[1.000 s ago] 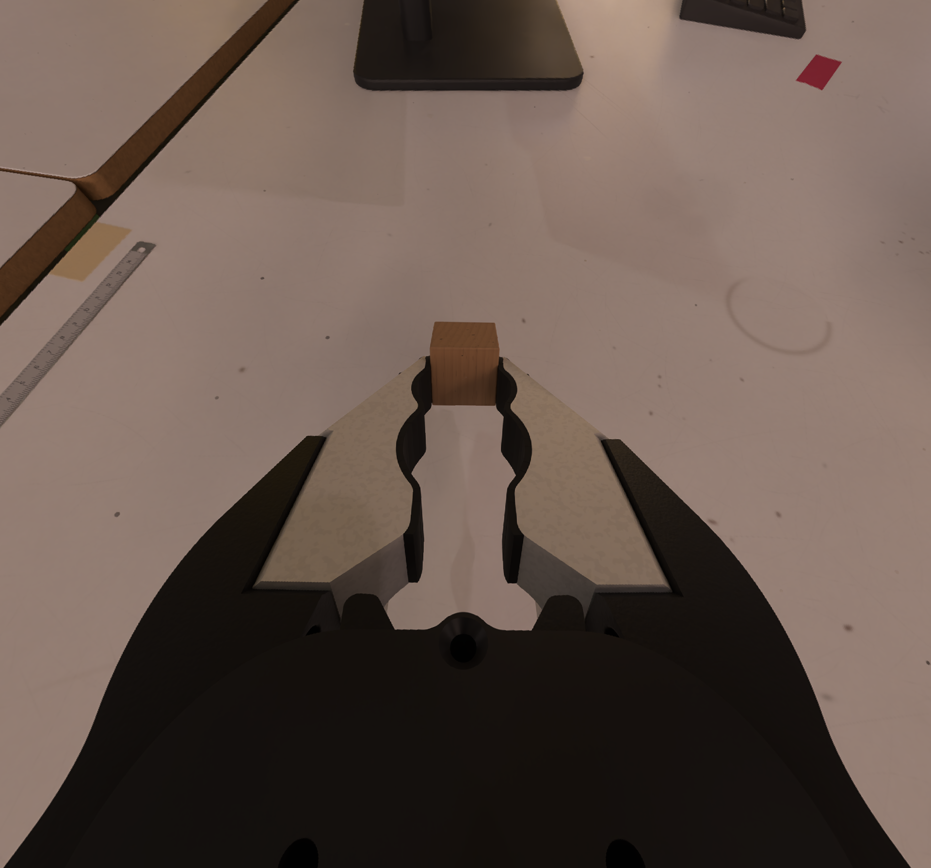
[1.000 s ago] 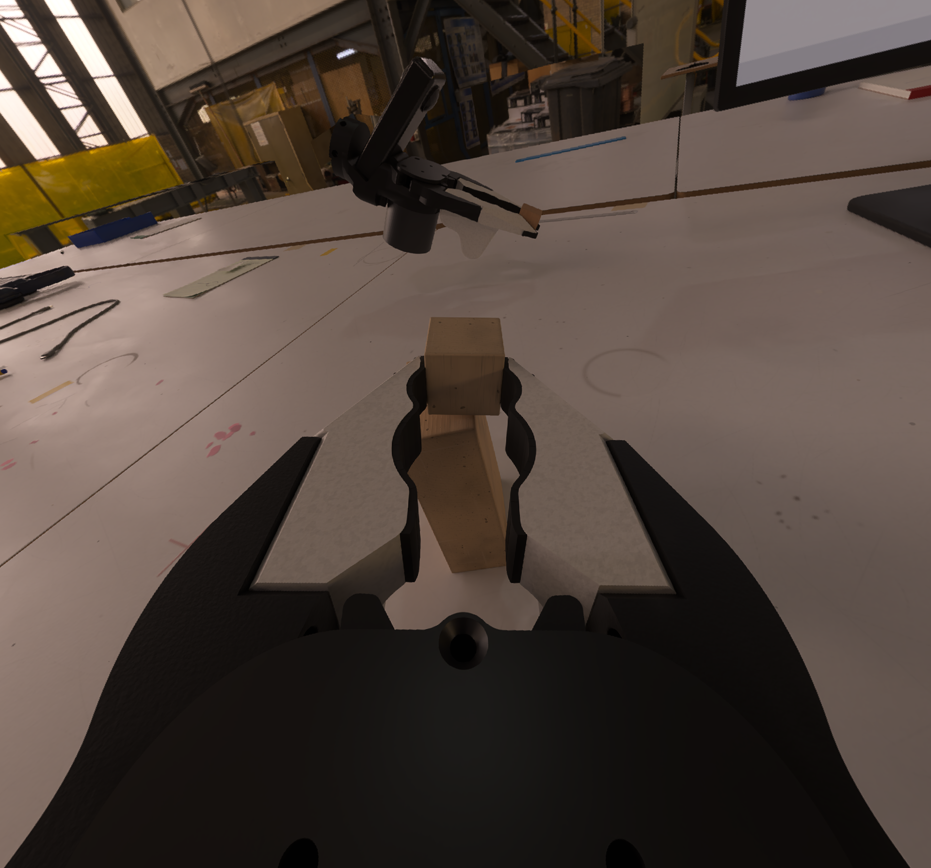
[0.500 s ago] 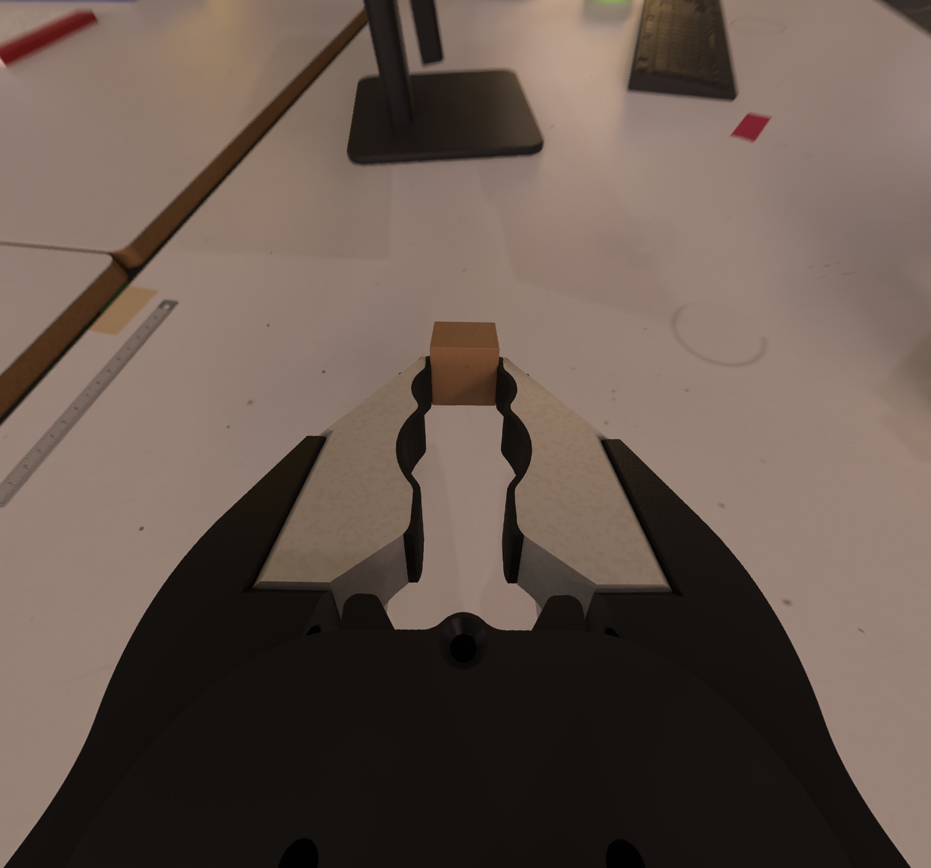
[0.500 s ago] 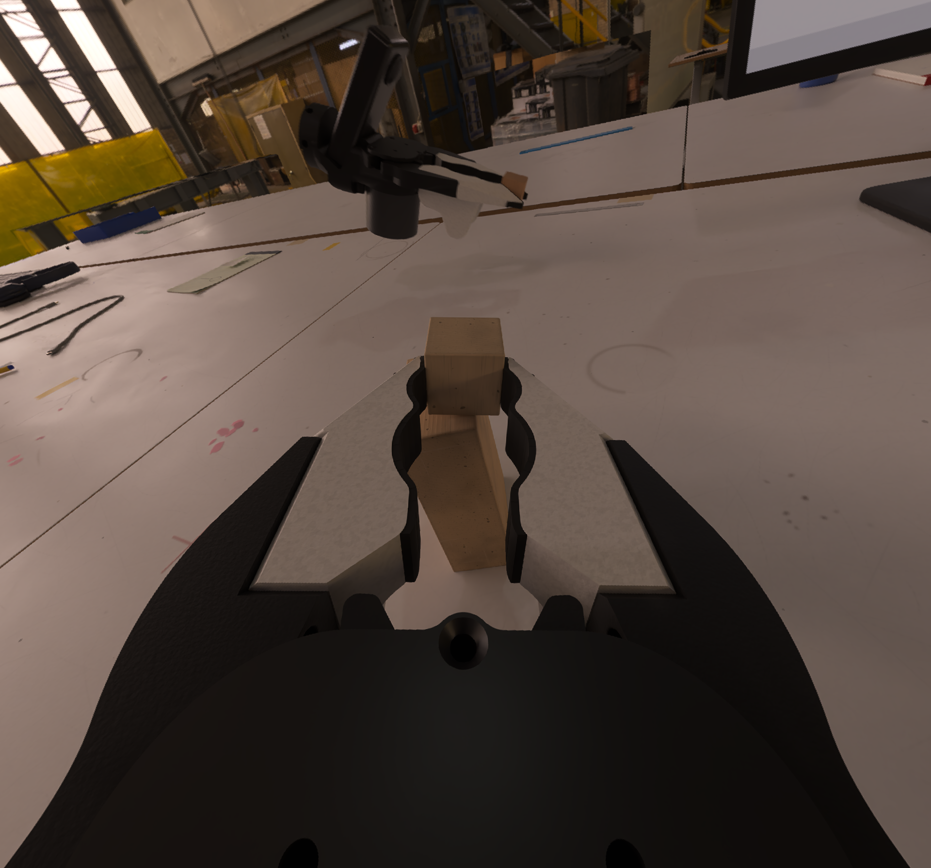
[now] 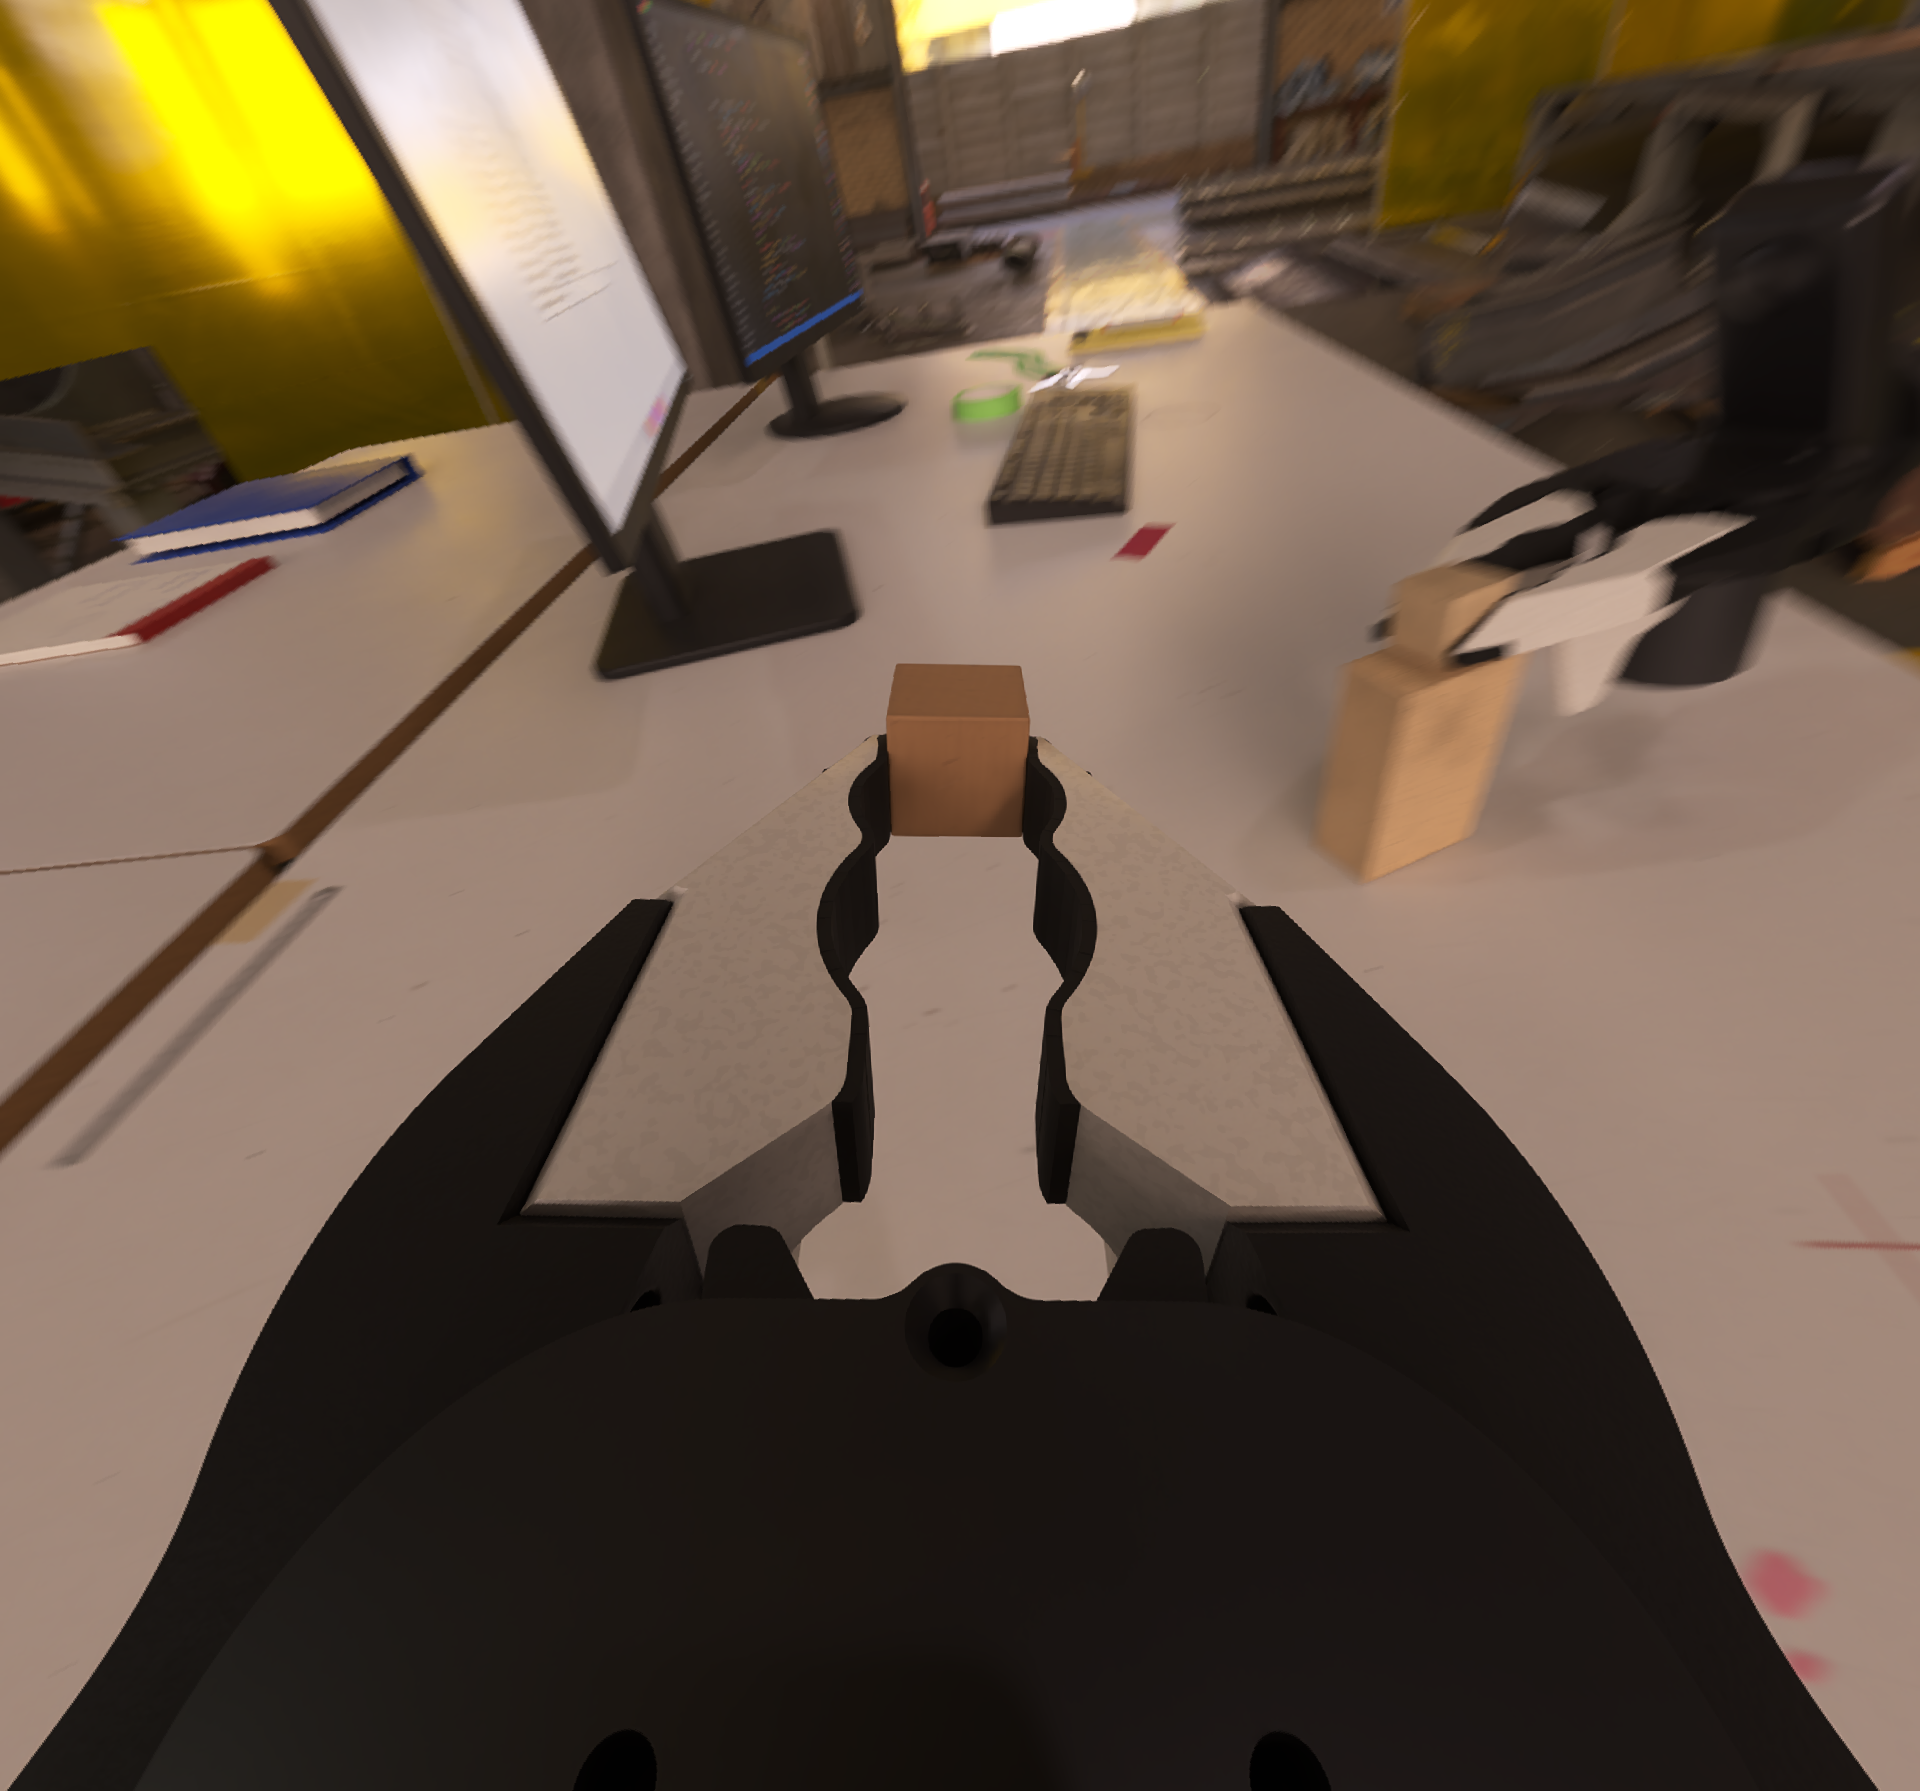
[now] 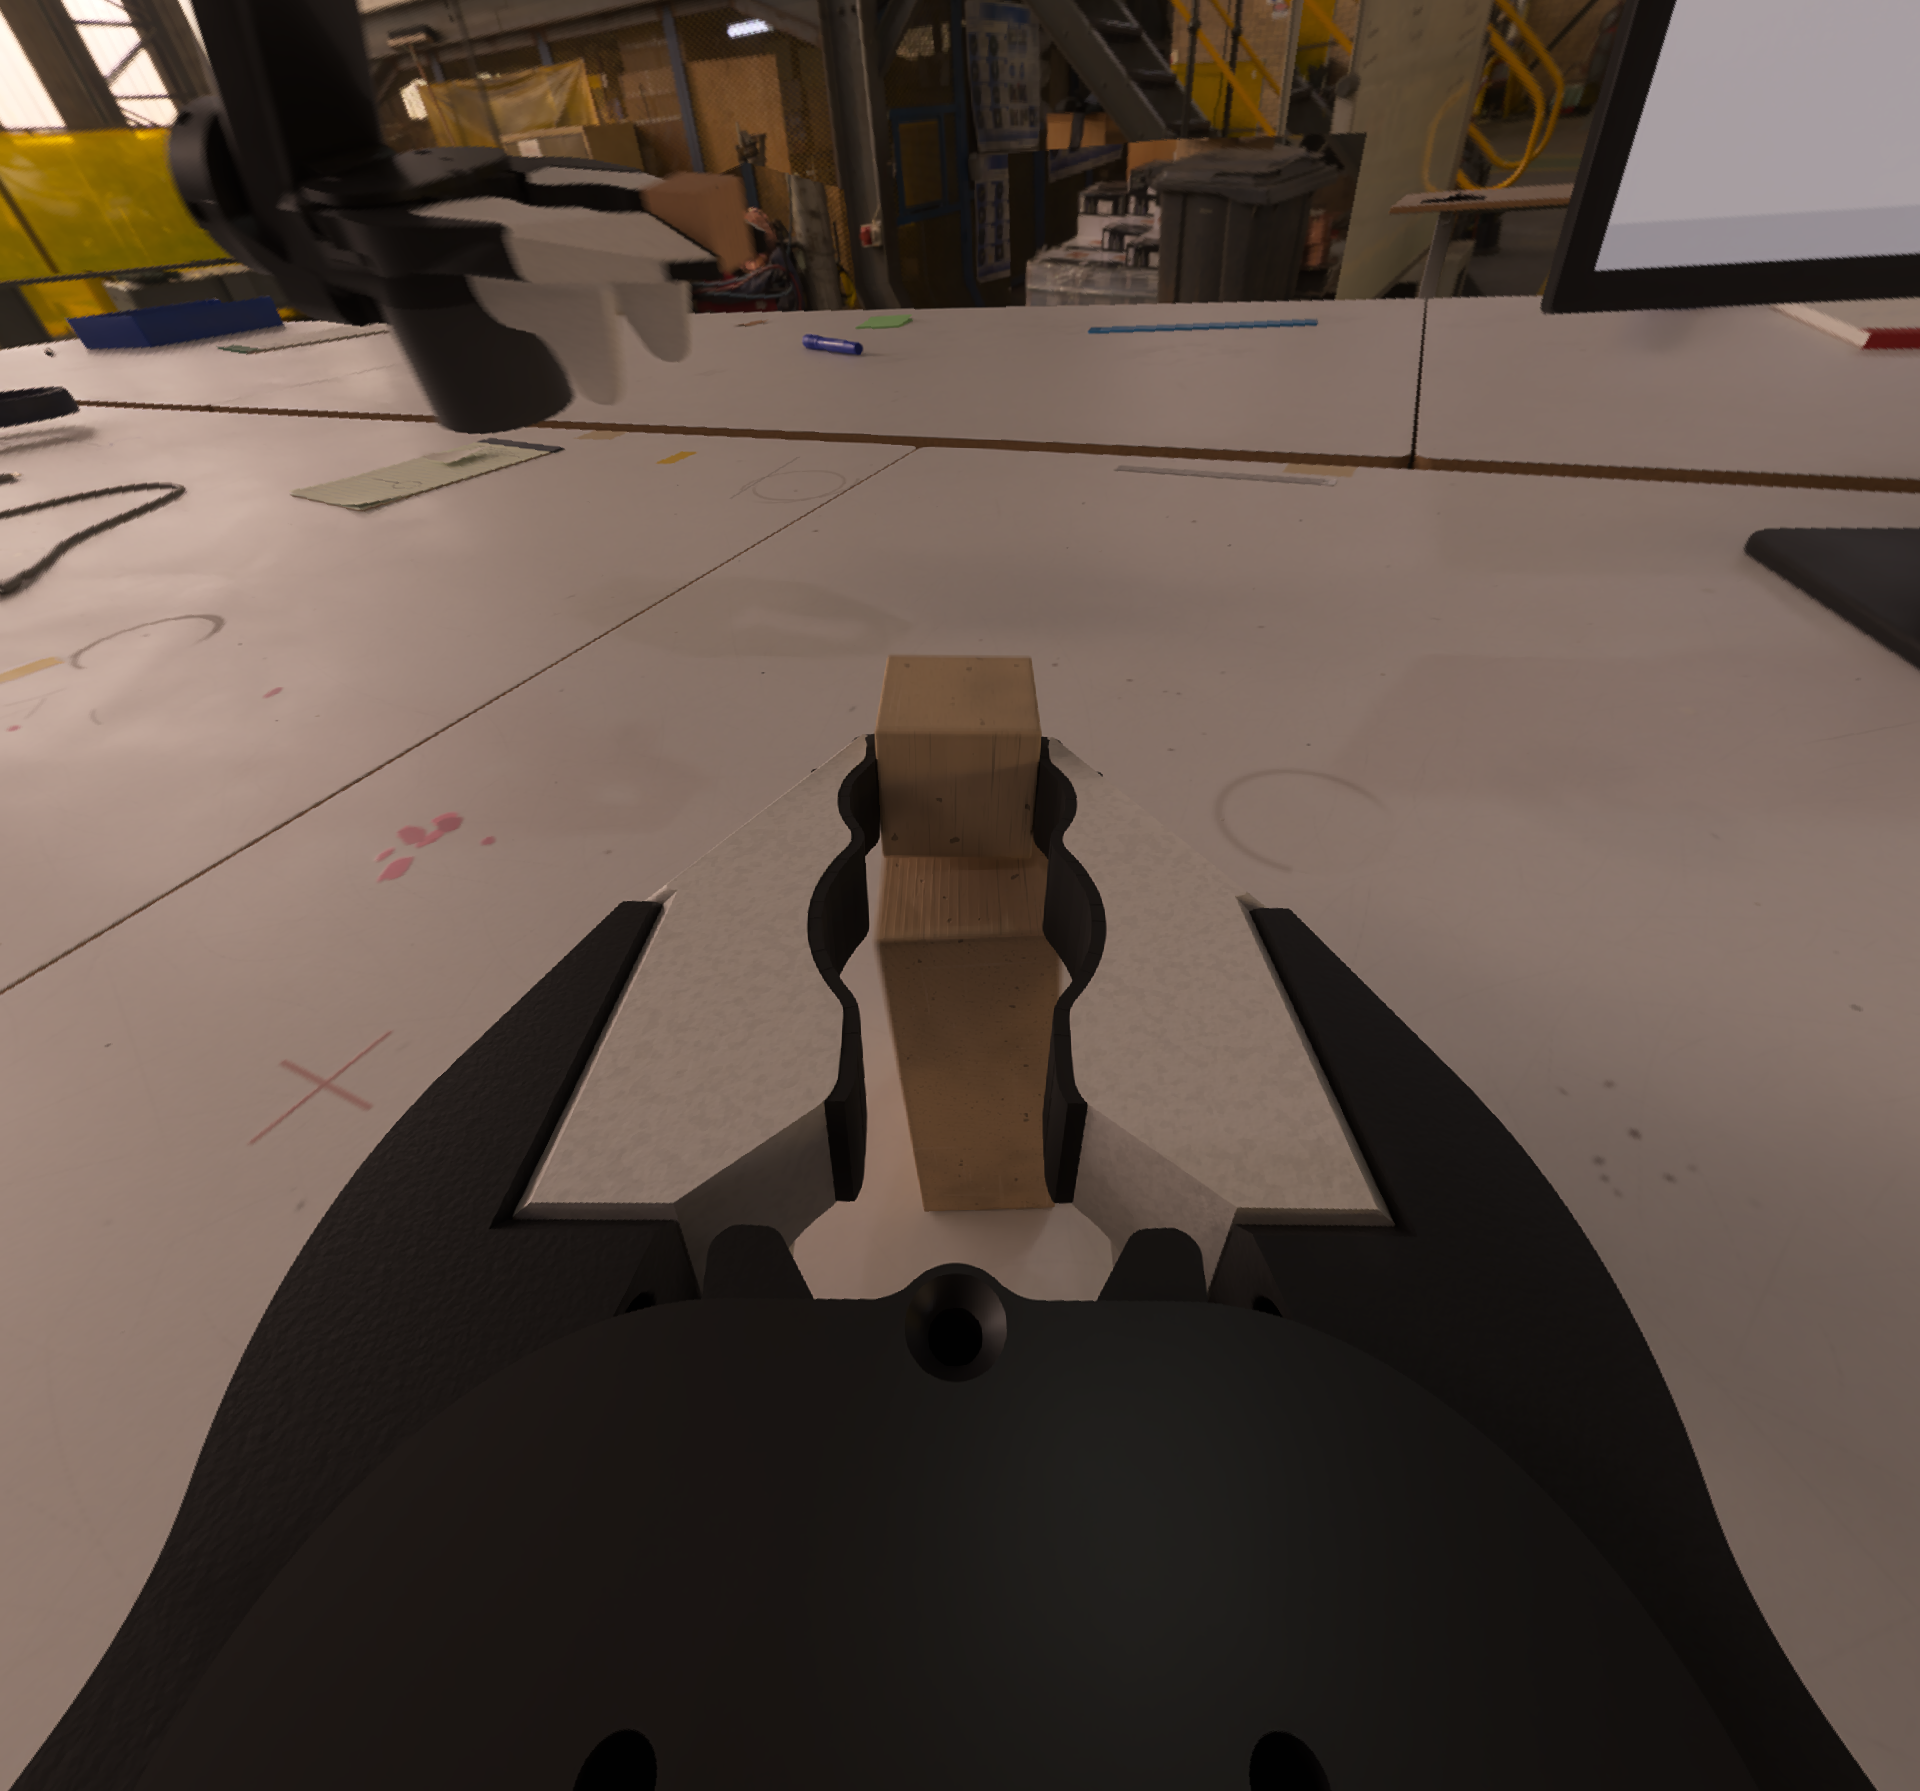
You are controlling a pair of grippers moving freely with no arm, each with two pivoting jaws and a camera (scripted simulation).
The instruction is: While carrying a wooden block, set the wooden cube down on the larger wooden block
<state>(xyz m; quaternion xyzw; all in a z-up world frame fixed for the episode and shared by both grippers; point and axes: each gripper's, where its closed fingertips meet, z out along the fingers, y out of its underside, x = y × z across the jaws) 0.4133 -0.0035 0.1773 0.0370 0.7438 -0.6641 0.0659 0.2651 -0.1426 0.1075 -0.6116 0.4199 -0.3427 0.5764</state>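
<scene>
My left gripper (image 5: 956, 754) is shut on a small brown wooden block (image 5: 956, 767) and holds it above the table. It also shows at the upper left of the right wrist view (image 6: 665, 235), well above the table. My right gripper (image 6: 956, 754) is shut on a pale wooden cube (image 6: 958, 773). The cube sits on top of a larger pale wooden block (image 6: 977, 1066) that stands upright on the table. In the left wrist view the cube (image 5: 1439, 611), the larger block (image 5: 1413, 775) and the blurred right gripper (image 5: 1455, 598) are to the right.
Two monitors (image 5: 488, 214) on black stands (image 5: 727, 598), a keyboard (image 5: 1060, 453), a green tape roll (image 5: 985, 403) and a blue book (image 5: 281, 505) lie ahead of the left gripper. A ruler (image 5: 197, 1024) lies at its left. A black cable (image 6: 73, 526) is at the far left.
My left gripper has risen and tilted up with the brown block, bringing the monitors and the right gripper into its view. The larger block now stands straight under the cube.
</scene>
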